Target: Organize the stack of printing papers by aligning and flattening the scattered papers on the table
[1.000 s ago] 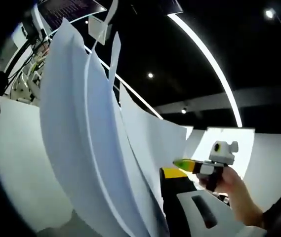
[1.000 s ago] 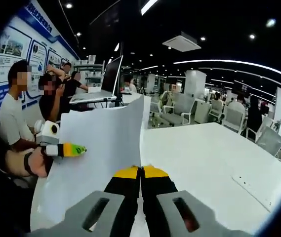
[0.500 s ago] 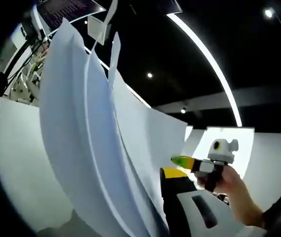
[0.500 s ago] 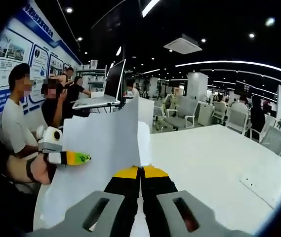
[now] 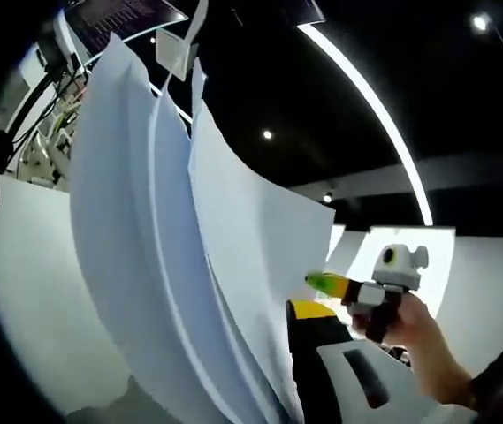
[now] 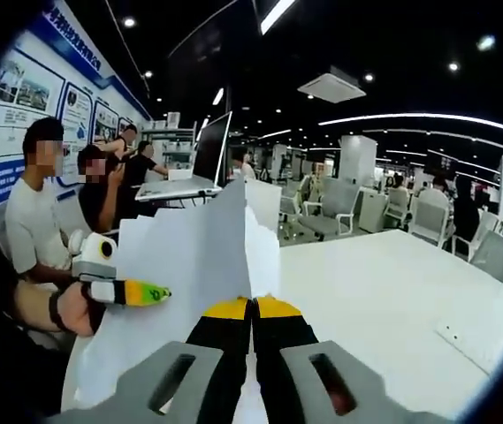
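White printing papers (image 6: 185,291) are standing nearly upright off the surface (image 6: 384,300), and I am pinching their lower edge in my right hand-held gripper (image 6: 252,311) while my left hand-held gripper (image 6: 149,292), its state unclear to me, is hovering just beside the sheets' face.

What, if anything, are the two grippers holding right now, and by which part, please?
Both hold the printing papers, lifted upright: the right gripper is shut on their near edge, the left gripper on the opposite edge.
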`<state>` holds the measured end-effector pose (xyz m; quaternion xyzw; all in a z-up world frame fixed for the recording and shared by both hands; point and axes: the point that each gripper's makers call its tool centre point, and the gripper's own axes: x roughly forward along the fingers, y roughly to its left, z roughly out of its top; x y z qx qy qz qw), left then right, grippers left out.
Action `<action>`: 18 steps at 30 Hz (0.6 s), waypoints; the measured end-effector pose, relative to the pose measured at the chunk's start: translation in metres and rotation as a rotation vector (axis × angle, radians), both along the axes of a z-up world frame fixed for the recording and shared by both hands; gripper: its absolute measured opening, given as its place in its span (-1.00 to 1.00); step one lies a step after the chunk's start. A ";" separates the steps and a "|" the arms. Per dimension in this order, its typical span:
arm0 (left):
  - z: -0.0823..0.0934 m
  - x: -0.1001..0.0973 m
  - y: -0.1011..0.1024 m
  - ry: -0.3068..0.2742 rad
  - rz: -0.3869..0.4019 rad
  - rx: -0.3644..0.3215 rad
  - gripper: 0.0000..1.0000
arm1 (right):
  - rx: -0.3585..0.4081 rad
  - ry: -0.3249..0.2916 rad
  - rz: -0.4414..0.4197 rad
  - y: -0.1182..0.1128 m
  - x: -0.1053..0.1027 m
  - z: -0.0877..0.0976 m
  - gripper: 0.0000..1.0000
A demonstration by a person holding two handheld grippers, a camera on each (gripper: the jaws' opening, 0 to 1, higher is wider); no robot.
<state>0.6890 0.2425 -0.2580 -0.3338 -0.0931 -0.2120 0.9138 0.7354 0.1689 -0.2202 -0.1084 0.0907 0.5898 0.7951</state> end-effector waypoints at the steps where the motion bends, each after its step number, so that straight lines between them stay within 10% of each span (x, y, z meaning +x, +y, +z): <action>1: 0.000 0.000 0.000 0.000 0.000 0.000 -0.66 | 0.001 0.000 -0.001 0.000 0.001 0.000 -1.00; 18: 0.001 -0.001 -0.001 -0.005 0.008 0.004 -0.68 | -0.011 -0.018 0.014 0.003 -0.005 -0.003 -1.00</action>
